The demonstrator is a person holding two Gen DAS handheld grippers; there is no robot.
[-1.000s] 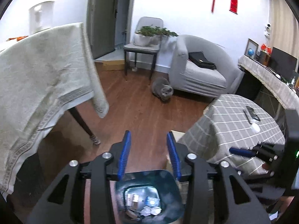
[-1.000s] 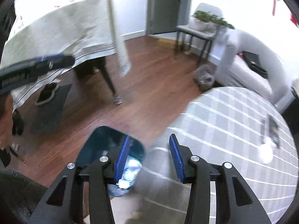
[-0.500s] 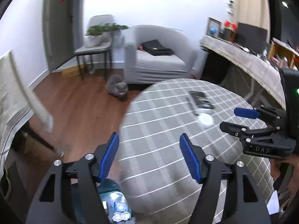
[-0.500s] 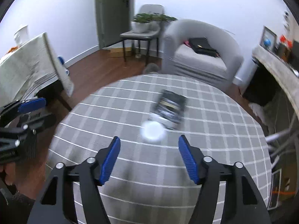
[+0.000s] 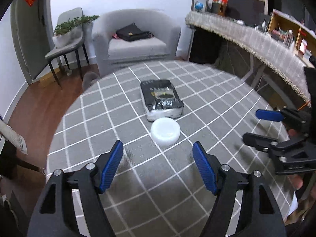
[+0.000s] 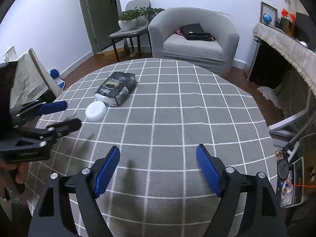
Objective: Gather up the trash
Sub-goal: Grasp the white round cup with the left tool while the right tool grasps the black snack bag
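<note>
Your left gripper [image 5: 158,165] hangs over the near part of the round table in its grey cloth with white grid lines [image 5: 207,90], blue pads spread wide with nothing between them. Straight ahead of it on the cloth lies the flat white round plastic lid [image 5: 165,131], and just beyond that, touching or nearly touching it, the black plastic-wrapped packet with a white end [image 5: 161,99]. Both sit near the middle of the table, well in from every edge.

Your right gripper [image 6: 158,167] is off to the right of the left one, also above the near cloth, its jaws opening and empty. From the right wrist view the lid and packet lie up and to the left, and the left gripper reaches in from the left edge close to the lid. The whole right half of the cloth is bare.

The table's far rim curves round close to the grey fabric armchair [image 6: 193,39], which carries a black bag [image 6: 195,32]. To the right of the table a long counter draped in pale fringed cloth [image 6: 286,45] runs close to the table's rim. On the left the rim drops to brown wooden floor [image 5: 33,106], with a grey chair holding a white planter of green plants [image 5: 67,35] further back.
</note>
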